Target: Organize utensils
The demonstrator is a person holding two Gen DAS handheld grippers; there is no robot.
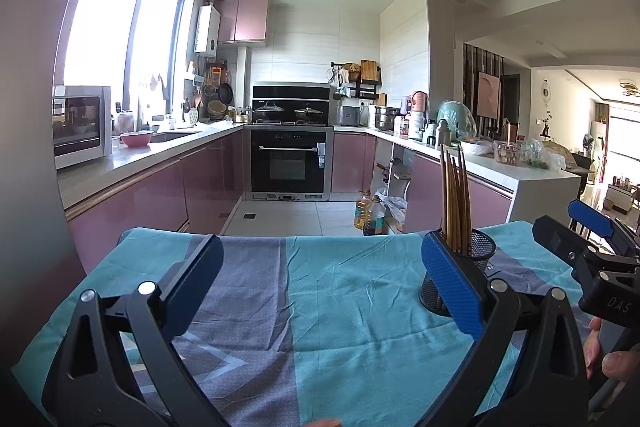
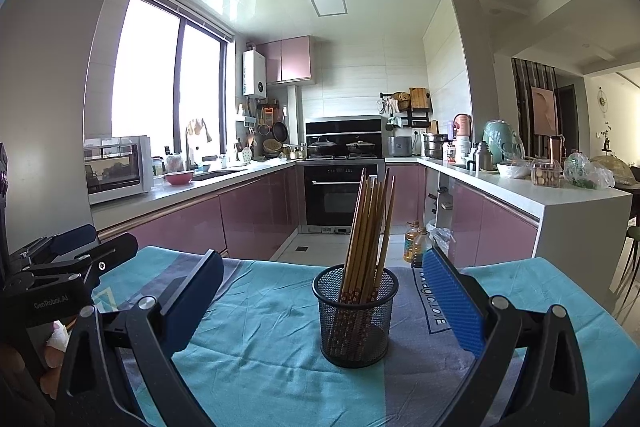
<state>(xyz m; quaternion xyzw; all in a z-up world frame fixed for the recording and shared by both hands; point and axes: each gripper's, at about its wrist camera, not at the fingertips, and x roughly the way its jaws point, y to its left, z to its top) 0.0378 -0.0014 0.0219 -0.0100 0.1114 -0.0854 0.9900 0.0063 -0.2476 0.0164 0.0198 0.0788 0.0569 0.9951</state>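
Observation:
A black mesh cup (image 2: 356, 315) stands upright on the teal and grey cloth (image 2: 264, 347), holding several brown chopsticks (image 2: 370, 227) that lean a little right. My right gripper (image 2: 320, 307) is open and empty, its blue pads either side of the cup but short of it. In the left wrist view the cup (image 1: 478, 255) and chopsticks (image 1: 456, 199) sit behind the right pad. My left gripper (image 1: 320, 291) is open and empty over the cloth (image 1: 340, 307), left of the cup. Each gripper shows in the other's view: the right one (image 1: 588, 239), the left one (image 2: 80, 247).
The cloth-covered table ends at its far edge; beyond lies the kitchen floor with oil bottles (image 2: 416, 243). Pink cabinets and an oven (image 2: 340, 193) stand at the back. A white counter (image 2: 560, 195) with jars and bags runs along the right.

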